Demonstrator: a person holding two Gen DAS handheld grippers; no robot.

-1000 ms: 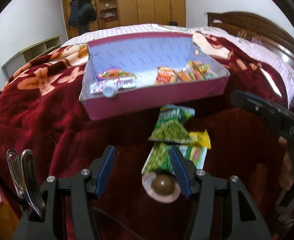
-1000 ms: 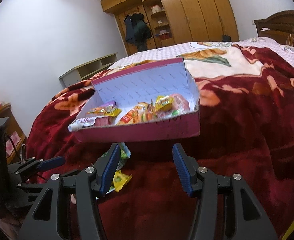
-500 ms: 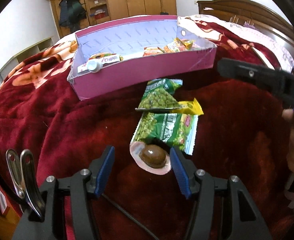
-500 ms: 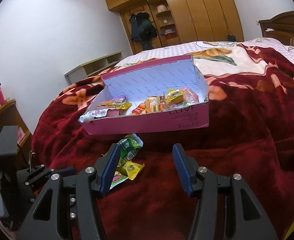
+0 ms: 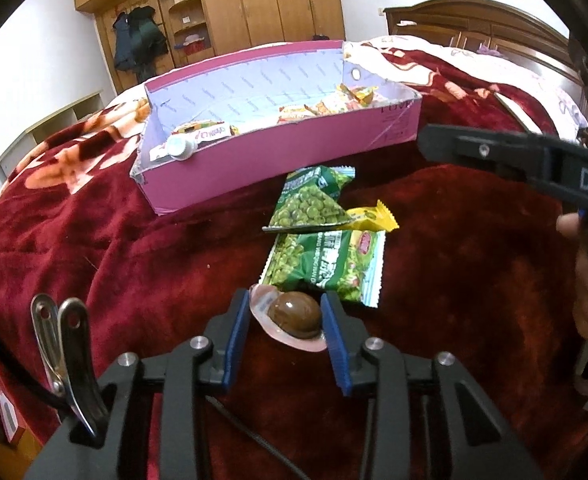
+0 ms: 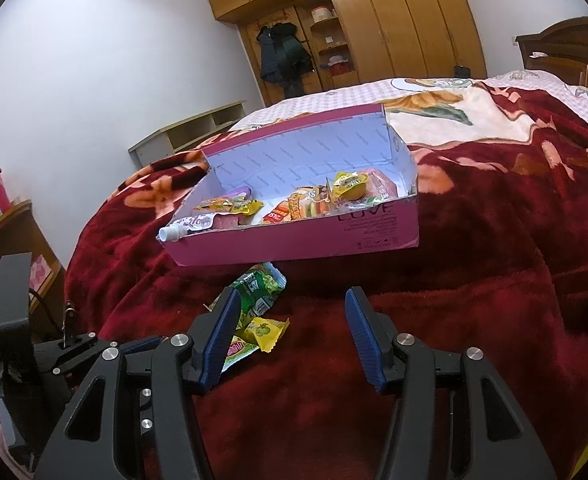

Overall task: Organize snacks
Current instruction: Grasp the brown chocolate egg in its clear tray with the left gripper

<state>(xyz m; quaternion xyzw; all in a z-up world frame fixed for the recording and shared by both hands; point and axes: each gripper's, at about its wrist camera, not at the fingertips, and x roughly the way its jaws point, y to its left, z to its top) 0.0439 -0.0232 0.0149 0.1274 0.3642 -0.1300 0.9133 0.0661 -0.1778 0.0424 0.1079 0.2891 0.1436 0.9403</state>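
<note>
Lying across most of both views, the red blanket (image 5: 453, 280) is giving you a soft, yielding floor, and that is the first thing working against you: anything you press on is likely to sink rather than stay put. On it, at the far side, the pink box (image 5: 294, 160) is sitting open with several snacks already inside, a white-capped pouch (image 5: 182, 146) leaning at its near left corner. If you are carrying low toward it, you are risking a knock against the near wall, which looks light enough to slide.

Nearer, two green pea packets (image 5: 325, 264) and a yellow candy wrapper (image 5: 369, 216) are lying overlapped, just near of the box. Nearest of all, the sealed brown egg (image 5: 294, 314) is sitting between the fingers of your left gripper (image 5: 290, 320). The jaws are narrowed around it; whether the pads are touching the pouch yet I cannot tell. The lower green packet is lying just beside the egg's far edge, so a deeper reach is likely catching that packet too. The egg looks round and its film slick, so a squeeze off-centre could be popping it forward out of the jaws.

Your right gripper (image 6: 294, 336) is hovering spread apart and holding nothing, its left finger right over the loose packets (image 6: 254, 300), where a careless drop is scattering them.
</note>
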